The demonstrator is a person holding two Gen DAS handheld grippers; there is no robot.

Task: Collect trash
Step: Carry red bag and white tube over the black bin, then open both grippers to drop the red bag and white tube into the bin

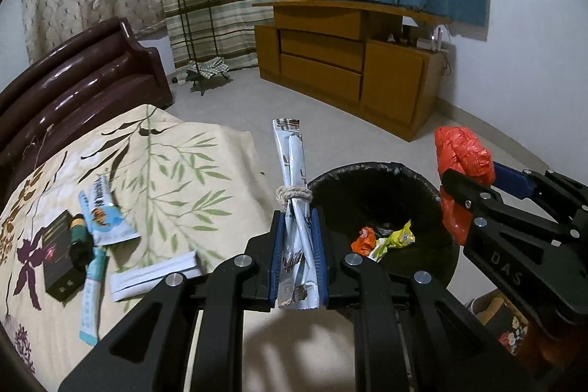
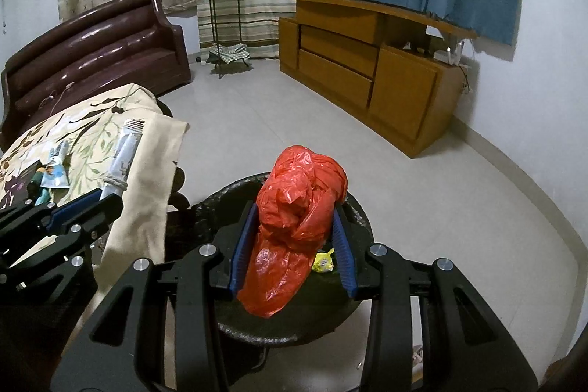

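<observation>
Left gripper [image 1: 297, 245] clamped on a twine-tied silver wrapper bundle [image 1: 292, 179], beside the bin rim. Right gripper [image 2: 292, 237] clamped on a crumpled red plastic bag [image 2: 297, 208], above the black-lined trash bin [image 2: 235, 193]. Further wrappers [image 1: 106, 223] lie on the floral cloth [image 1: 176, 157].

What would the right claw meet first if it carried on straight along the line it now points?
Probably the black-lined trash bin: the right claw, shut on the red plastic bag, points down into its mouth, though depth is unclear.

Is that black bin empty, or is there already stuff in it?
Not empty. The black bin already holds an orange wrapper and a yellow wrapper at the bottom; it is far from full.
</observation>
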